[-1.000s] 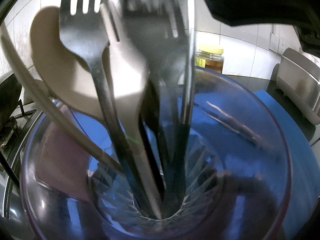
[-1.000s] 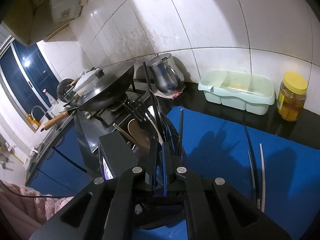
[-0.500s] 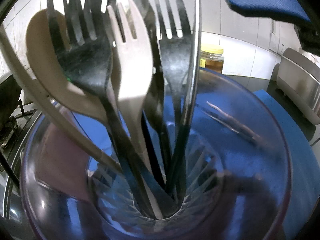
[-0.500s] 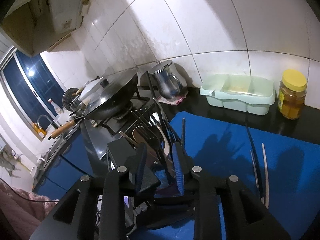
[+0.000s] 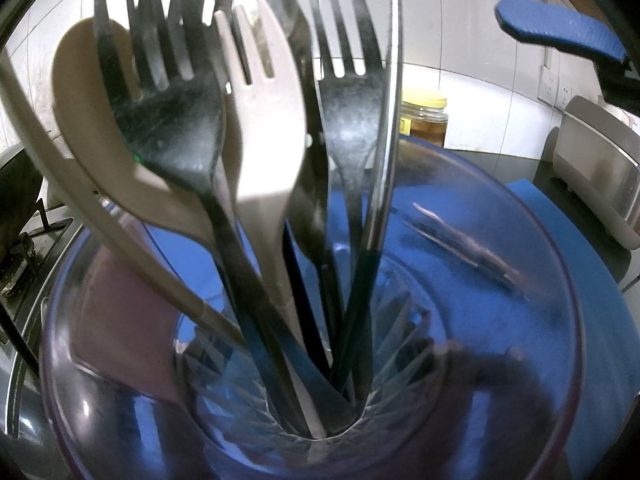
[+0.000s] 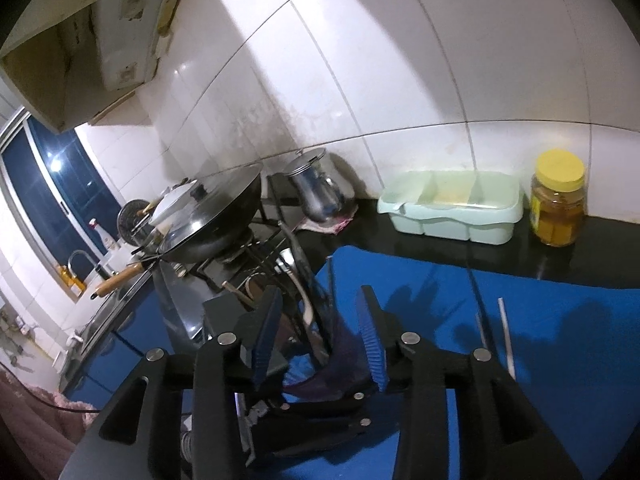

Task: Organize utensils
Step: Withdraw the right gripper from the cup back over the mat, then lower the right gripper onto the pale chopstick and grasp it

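Clear glass cup [image 5: 520,248] fills the left wrist view, standing on the blue mat [image 6: 560,340] at the mat's left edge, next to the stove. It's packed w/ utensils, heads up: pale spoon [image 5: 92,120] at left, dark fork [image 5: 172,120], pale fork [image 5: 264,120], another dark fork [image 5: 352,120], plus a thin metal piece seen edge-on [image 5: 394,80], prob a knife.

L gripper [image 5: 312,344] is clamped on the cup: its pads show blurred through the glass wall on both sides, low in the frame.

R gripper [image 6: 320,296] has its blue pads spread; jaws have just been opening and nothing is pinched between them. One pad shows in the upper right of the left wrist view, clear of the fork heads.

Two thin sticks [image 6: 504,332], prob chopsticks, lie loose on the mat at the right of the right wrist view, well apart from the cup. They look like what's left to sort.

Handling, as I judge it: sticks are light, stiff, smooth and flat on soft cloth, so they'll roll or slip. Pinch across the shaft near mid-length, pads low to the mat, one at a time. The cup is glass, slick and top-heavy w/ that load, so keep the L hold firm while anything drops in; slide new pieces down the open right side of the cup
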### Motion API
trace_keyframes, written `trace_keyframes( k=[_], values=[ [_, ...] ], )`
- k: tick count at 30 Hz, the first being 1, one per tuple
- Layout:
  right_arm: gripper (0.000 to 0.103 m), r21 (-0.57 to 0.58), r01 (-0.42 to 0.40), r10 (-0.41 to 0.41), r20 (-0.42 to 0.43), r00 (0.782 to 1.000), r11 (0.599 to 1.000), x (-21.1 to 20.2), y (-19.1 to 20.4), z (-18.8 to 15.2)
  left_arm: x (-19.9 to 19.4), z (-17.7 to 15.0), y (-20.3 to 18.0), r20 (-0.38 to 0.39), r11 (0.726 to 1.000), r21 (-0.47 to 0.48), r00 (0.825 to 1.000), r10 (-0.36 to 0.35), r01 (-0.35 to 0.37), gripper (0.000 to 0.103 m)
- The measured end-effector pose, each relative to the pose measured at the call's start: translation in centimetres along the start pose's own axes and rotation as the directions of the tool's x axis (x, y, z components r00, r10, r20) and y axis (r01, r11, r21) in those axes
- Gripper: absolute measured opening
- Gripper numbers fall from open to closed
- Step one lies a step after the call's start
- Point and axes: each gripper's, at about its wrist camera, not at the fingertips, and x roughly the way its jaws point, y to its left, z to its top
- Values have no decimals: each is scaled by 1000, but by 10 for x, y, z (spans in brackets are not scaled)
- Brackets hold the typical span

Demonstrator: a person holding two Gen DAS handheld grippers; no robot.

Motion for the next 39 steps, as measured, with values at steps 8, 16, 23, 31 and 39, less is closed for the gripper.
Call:
trace_keyframes(
  k=[8,16,23,31,39],
  values=[
    [43,37,109,-110,21,994,993,-14,-28,-1,0,0,0,0,1000,0,1000,0,0,80],
    [44,132,229,-232,8,973,965,-28,-71,-11,0,0,0,0,1000,0,1000,0,0,80],
    [44,170,344,-326,-128,937,923,-16,-105,-30,0,0,0,0,1000,0,1000,0,0,80],
    [44,136,407,-360,-276,891,903,11,-125,-46,0,0,0,0,1000,0,1000,0,0,80],
    [44,96,424,-367,-356,860,901,34,-138,-49,0,0,0,0,1000,0,1000,0,0,80]
  ],
)
